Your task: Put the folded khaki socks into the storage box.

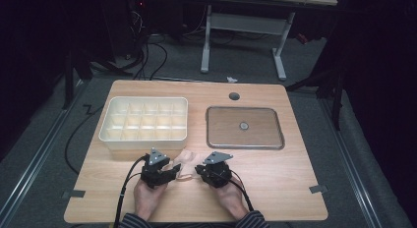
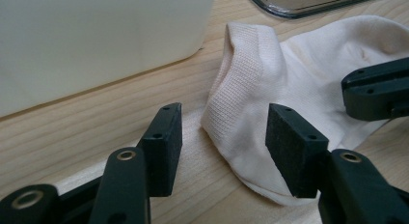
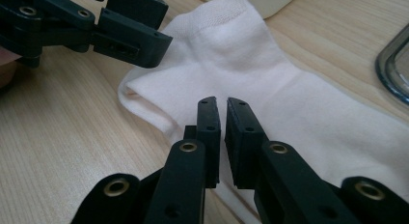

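In the high view the grippers hid most of the sock [image 1: 186, 159] near the table's [image 1: 275, 188] front edge; the tray's [image 1: 245, 128] small centre object was unidentifiable.

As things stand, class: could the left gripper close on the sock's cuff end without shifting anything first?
Probably yes. The left gripper has its jaws open with the sock cuff already between them, and nothing lies between pads and fabric. The right gripper sits farther along the sock.

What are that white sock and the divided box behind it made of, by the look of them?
The sock looks like soft knitted fabric, maybe cotton: fine ribbed loops show at its cuff, and it folds limply. The divided box seems to be cream moulded plastic: smooth, matte, with rounded corners and thin walls.
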Available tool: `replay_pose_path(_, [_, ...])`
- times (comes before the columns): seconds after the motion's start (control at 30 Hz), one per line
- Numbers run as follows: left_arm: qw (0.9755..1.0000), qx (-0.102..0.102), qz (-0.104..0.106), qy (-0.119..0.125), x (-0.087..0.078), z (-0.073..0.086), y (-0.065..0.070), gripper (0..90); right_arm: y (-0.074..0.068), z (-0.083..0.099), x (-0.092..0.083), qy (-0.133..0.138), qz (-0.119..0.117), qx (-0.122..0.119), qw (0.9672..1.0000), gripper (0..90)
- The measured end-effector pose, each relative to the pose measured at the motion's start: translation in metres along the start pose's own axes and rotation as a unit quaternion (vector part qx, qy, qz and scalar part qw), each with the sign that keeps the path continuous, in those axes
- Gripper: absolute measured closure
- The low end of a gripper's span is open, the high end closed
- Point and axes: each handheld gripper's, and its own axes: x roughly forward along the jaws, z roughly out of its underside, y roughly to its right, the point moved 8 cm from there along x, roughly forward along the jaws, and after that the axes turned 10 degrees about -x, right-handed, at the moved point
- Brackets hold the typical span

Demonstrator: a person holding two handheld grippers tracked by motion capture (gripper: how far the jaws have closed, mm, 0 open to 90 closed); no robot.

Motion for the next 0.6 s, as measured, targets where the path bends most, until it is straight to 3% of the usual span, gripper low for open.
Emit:
replay_pose_path(0.3, [0.9999,-0.001,-0.007,-0.008,0.0032,0.0024,0.0001,50.0,-0.0045,0.005,0.0048,-0.008,-0.003,-0.011,0.9999,84.9])
replay_pose_path(0.6, [0.9998,0.015,-0.003,-0.015,0.0045,0.004,0.0066,68.1,-0.0056,0.0062,0.0047,-0.004,0.001,-0.014,0.9999,84.8])
